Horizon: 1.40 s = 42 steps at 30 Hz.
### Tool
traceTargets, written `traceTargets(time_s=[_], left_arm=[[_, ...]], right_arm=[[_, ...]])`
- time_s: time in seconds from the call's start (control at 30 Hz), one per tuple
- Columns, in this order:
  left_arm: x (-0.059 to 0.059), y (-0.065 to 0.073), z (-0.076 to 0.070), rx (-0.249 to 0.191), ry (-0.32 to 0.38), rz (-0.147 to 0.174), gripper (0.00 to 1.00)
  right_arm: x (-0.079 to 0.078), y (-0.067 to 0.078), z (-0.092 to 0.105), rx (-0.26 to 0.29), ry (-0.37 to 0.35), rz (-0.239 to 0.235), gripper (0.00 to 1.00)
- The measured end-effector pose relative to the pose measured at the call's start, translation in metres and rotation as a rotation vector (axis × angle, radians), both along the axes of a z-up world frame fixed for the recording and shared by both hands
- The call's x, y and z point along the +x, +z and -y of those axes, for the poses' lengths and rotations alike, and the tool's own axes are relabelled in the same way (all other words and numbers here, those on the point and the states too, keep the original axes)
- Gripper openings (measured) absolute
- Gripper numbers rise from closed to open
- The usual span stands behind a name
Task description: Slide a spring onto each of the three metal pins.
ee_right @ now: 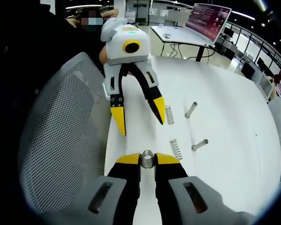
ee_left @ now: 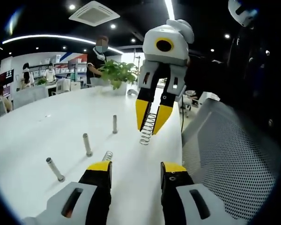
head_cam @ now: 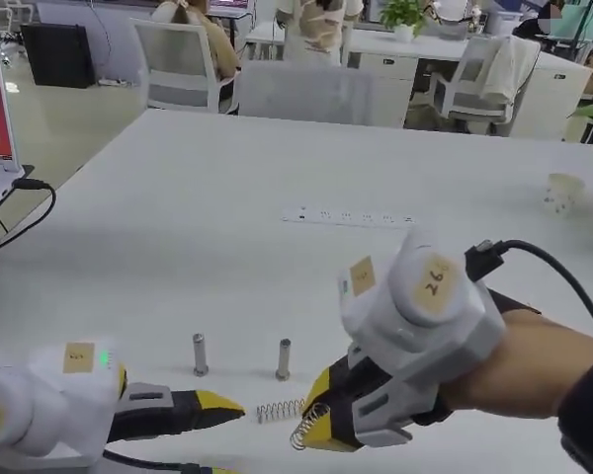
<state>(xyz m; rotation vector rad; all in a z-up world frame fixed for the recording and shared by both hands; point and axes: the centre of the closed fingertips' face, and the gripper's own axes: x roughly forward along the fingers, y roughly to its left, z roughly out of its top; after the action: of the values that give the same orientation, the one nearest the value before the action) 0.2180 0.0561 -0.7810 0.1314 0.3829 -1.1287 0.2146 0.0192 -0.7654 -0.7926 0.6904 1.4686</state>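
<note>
Right tongs pinch a spring; left tongs spread, empty.
Held by one end over the desk's near edge, beside the pins, it could buckle or pop free if it meets a pin tip off-centre.

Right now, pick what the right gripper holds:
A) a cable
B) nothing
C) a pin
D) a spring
D: the right gripper has its yellow tips closed on a spring, seen end-on between the tips in its own view and hanging from them in the left gripper view.
</note>
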Motion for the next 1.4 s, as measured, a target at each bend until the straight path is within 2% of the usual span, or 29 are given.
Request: traceTargets(time_s=[0.37,0.6,0.97,1.4], left_arm=[[0.006,-0.001,-0.02,-0.026,0.101,-0.013,0.45],[0.007,-0.001,-0.029,-0.03,0.163,-0.009,0.54],[0.007,-0.002,-0.044,-0.036,0.23,-0.005,0.6],[0.006,-0.001,-0.045,-0.045,0.249,-0.007,0.68]], right_arm=[[0.013,0.005,0.014,-0.012,-0.029,0.021,0.09],[0.019,0.007,0.022,-0.019,-0.044,0.03,0.09],[0.031,0.02,0.032,-0.022,-0.062,0.052,0.09],[0.055,0.036,0.05,-0.031,-0.111,0.088,0.09]])
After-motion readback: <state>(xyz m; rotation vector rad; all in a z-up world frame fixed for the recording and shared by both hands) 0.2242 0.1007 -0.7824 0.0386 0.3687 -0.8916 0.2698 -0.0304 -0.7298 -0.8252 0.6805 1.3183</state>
